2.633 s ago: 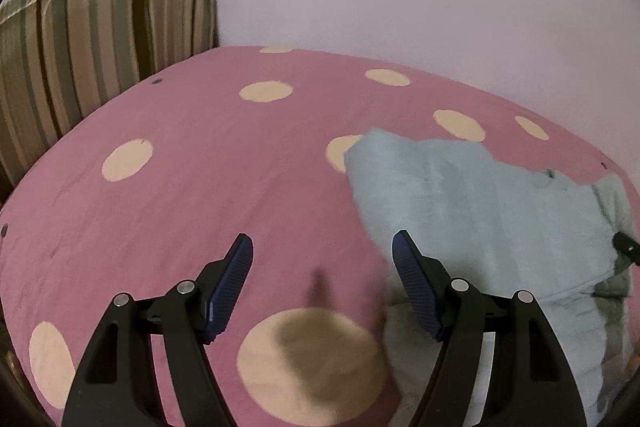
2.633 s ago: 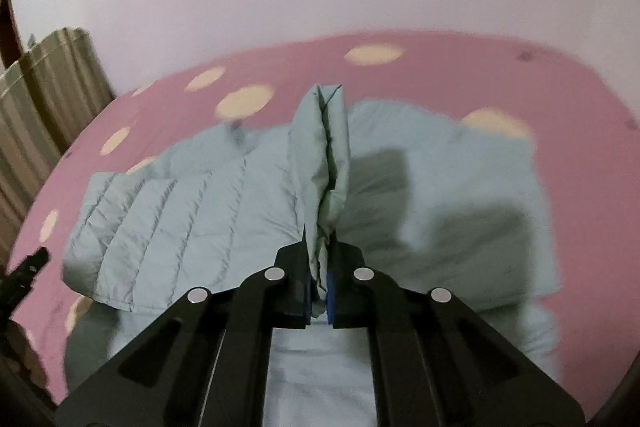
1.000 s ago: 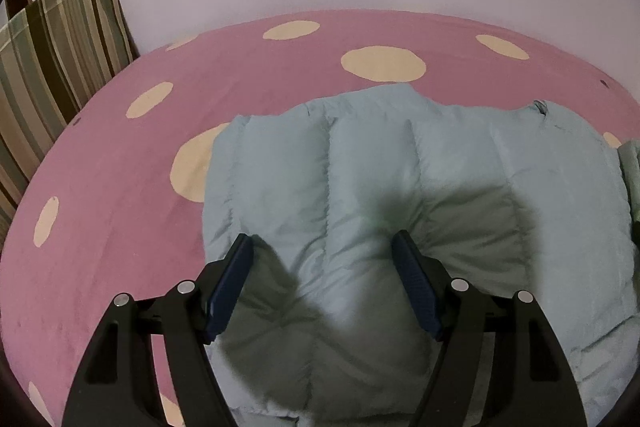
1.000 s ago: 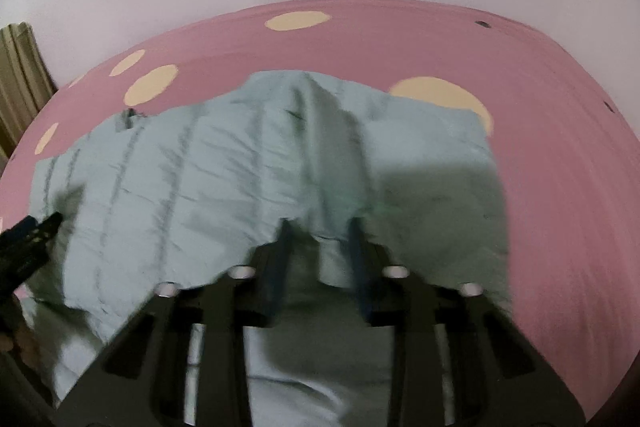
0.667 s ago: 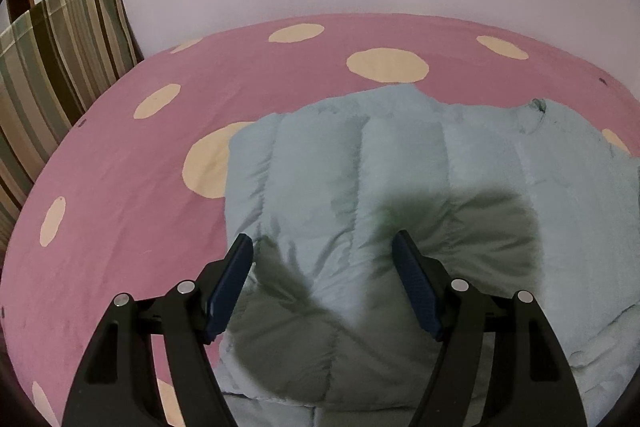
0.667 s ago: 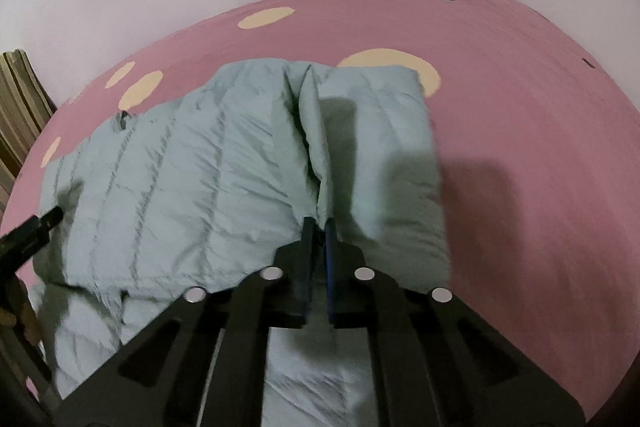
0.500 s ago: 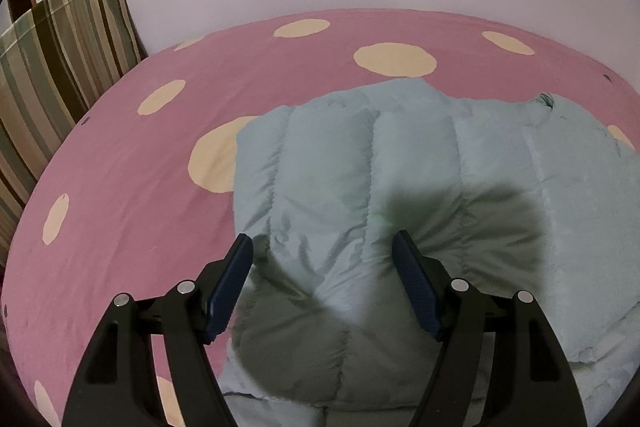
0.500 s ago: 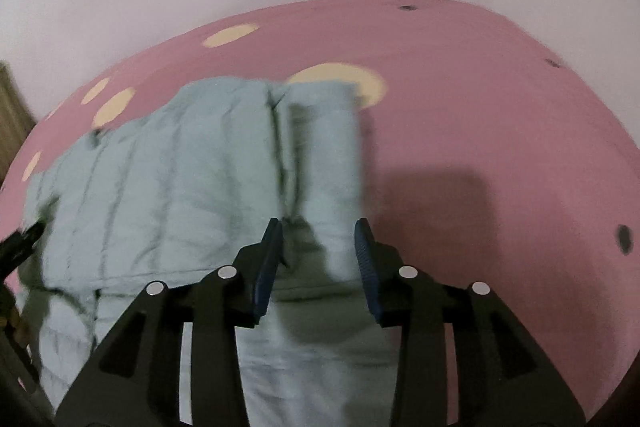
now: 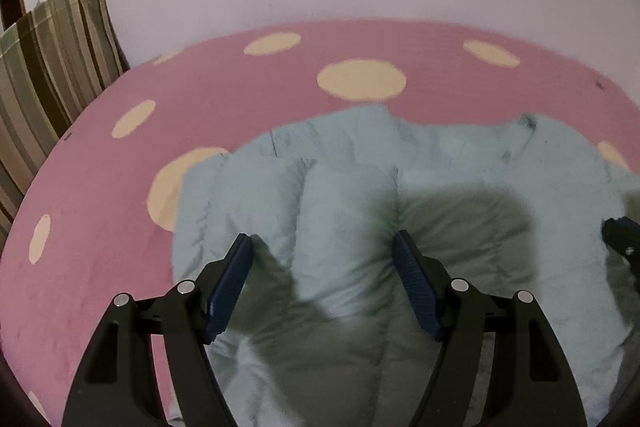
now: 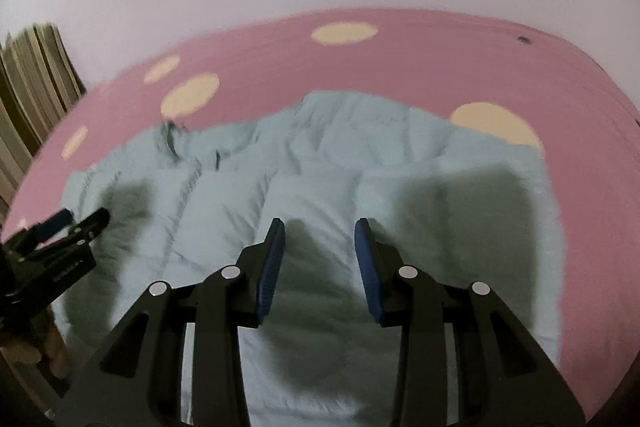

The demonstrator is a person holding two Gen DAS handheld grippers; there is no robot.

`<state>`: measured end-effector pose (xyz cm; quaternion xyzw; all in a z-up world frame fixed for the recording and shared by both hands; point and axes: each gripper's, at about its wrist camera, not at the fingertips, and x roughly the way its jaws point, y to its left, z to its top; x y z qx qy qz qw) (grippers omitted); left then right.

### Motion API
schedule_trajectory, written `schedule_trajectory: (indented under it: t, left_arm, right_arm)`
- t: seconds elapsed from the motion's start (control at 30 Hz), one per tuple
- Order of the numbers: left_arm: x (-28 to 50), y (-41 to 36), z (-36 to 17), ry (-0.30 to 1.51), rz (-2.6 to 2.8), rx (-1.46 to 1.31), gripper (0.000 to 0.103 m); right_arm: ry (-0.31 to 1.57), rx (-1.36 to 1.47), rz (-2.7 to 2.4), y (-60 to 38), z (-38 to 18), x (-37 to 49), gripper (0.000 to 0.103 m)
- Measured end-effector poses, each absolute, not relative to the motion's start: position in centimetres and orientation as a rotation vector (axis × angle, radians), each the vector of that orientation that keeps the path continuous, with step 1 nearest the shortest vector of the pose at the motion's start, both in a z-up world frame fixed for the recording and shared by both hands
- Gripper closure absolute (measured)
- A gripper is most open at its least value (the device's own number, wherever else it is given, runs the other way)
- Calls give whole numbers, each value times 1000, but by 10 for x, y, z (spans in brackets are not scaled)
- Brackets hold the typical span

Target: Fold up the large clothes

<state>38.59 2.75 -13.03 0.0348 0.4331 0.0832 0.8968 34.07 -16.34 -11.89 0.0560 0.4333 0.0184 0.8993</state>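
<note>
Puffy pale green cloth is what the jacket [image 9: 360,211] is made of, and it is lying spread out in the middle of the bed [image 9: 100,227], with its far edge pointing at the bed's back edge by the wall. The pink sheet with yellow spots is showing all around it. A stripy cushion [image 9: 48,67] is standing at the bed's far left corner.

On the left side, the left tongs [image 9: 322,279] are hanging over the jacket with the jaws standing wide apart. They are gripping nothing.

On the right side, the right tongs [image 10: 319,259] are also hanging over the jacket. Their jaws have just been opening, and no cloth is sitting between them now, so they are holding nothing.

The jacket is looking soft, light and squashy, like a small quilt. I think it is going to bend easily along the sewn lines between the puffy rows. The smooth cloth is probably a bit slippery, and the stuffing may be pushing back and making a fold pop open. A good place to grab is looking like a thin outer edge or a corner, one for each pair of tongs, not the fat middle.
</note>
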Motion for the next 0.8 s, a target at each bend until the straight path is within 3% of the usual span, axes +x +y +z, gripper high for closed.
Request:
schedule_trajectory:
  t: [0.13,0.37,0.47,0.63,0.8]
  left_arm:
    - [391,23,-152,943,162,98,31]
    - [368,24,-130,880,164,88,32]
    - [347,25,-118,823,162,79,32]
    - [355,27,-151,955,128,58,31]
    - [355,22,-150,952,139,77,31]
  right_arm:
    - [986,115,39,-160,-151,357,66]
    - [929,101,22,-153,-123,335,65]
    - [879,80,45,-149,-114,309,59]
    - [975,50,49,-145,-148,301,58]
    - [960,31,41,-145,-146,305,58]
